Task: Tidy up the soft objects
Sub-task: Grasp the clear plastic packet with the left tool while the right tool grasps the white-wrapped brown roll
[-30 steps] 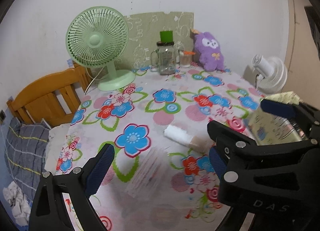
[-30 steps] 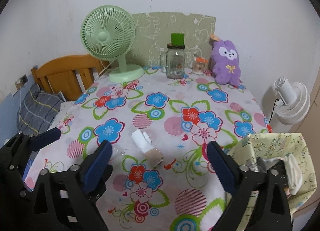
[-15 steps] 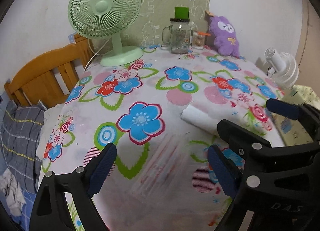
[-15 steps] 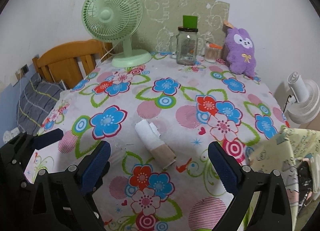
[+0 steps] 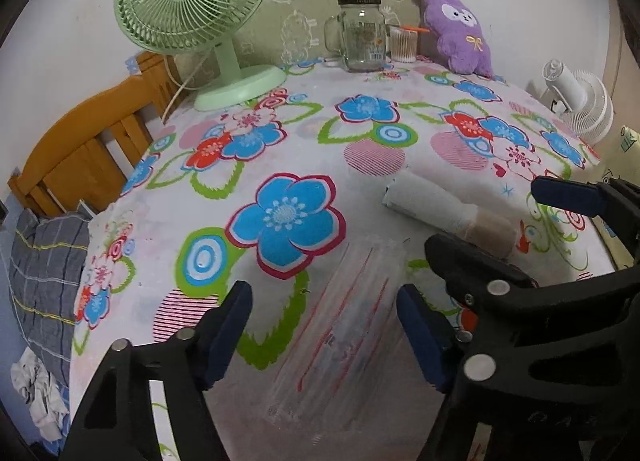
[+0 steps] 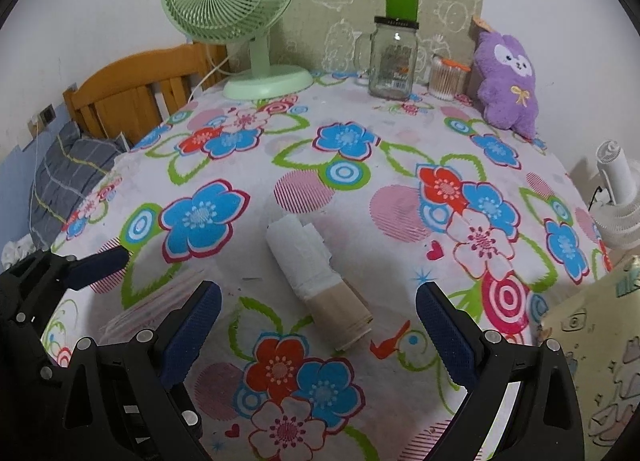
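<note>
In the left wrist view, our left gripper (image 5: 324, 327) is closing with nothing pressed yet; the clear red-striped bag (image 5: 340, 325) lies flat between its jaws, long axis from 7 toward 1 o'clock. The rolled cloth (image 5: 444, 211) sits at 2 o'clock.

In the right wrist view, our right gripper (image 6: 318, 327) stands wide open and empty. The cloth roll (image 6: 316, 275) lies just ahead, running 11 to 5 o'clock, nearer this hand.

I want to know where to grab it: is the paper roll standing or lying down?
Lying down. The paper roll rests on its side on the tablecloth, its bare cardboard end nearest the camera.
</note>
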The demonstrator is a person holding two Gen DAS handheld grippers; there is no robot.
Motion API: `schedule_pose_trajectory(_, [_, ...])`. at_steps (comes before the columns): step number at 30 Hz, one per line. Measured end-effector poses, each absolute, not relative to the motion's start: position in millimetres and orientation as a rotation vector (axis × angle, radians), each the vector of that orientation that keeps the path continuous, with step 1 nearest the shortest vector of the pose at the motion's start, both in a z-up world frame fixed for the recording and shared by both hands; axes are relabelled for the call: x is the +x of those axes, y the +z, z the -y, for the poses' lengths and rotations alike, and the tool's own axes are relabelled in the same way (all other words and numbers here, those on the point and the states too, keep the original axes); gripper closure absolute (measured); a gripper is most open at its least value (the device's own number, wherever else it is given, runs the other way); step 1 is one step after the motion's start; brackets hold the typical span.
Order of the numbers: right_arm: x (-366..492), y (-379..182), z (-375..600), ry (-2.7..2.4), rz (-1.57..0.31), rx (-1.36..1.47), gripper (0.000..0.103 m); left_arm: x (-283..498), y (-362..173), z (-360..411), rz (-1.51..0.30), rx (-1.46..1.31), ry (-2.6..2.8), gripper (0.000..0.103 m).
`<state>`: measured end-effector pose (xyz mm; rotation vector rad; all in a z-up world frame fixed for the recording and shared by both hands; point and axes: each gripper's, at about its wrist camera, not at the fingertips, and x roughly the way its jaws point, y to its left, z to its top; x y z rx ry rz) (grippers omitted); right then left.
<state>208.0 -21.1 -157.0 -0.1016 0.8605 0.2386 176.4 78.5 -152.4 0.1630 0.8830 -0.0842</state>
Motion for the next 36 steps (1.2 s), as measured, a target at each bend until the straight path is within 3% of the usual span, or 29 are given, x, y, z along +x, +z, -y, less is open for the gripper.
schedule_pose_trajectory(3, [213,-160,22,0.243,-0.874,-0.09,0.004,178,-153,-79,-0.88,0.155,-0.094,0.032])
schedule_pose_trajectory(7, [218,-161,22,0.246,-0.878,-0.086,0.004,181,-153,-81,-0.888,0.105,-0.141,0.055])
schedule_pose_trajectory(9, [220,-161,21,0.249,-0.879,-0.09,0.004,181,-153,-80,-0.892,0.094,-0.16,0.062])
schedule_pose_trajectory(16, [227,-166,18,0.243,-0.898,-0.096,0.004,180,-152,-75,-0.883,0.123,-0.156,0.066])
schedule_pose_trajectory(18, [230,-170,19,0.247,-0.919,-0.079,0.013,180,-152,-75,-0.884,0.119,-0.152,0.066])
schedule_pose_trajectory(22, [235,-176,23,0.242,-0.956,-0.025,0.019,183,-152,-76,-0.887,0.112,-0.138,0.066])
schedule_pose_trajectory(29, [234,-175,19,0.282,-0.96,-0.007,0.039,185,-153,-74,-0.892,0.108,-0.111,0.065])
schedule_pose_trajectory(31, [234,-174,20,0.264,-0.962,-0.011,0.052,185,-153,-72,-0.89,0.115,-0.103,0.065])
schedule_pose_trajectory(32, [234,-174,22,0.243,-0.961,-0.028,0.067,185,-152,-74,-0.893,0.107,-0.1,0.065])
schedule_pose_trajectory(36, [232,-175,23,0.235,-0.957,-0.053,0.073,184,-152,-73,-0.895,0.108,-0.091,0.066])
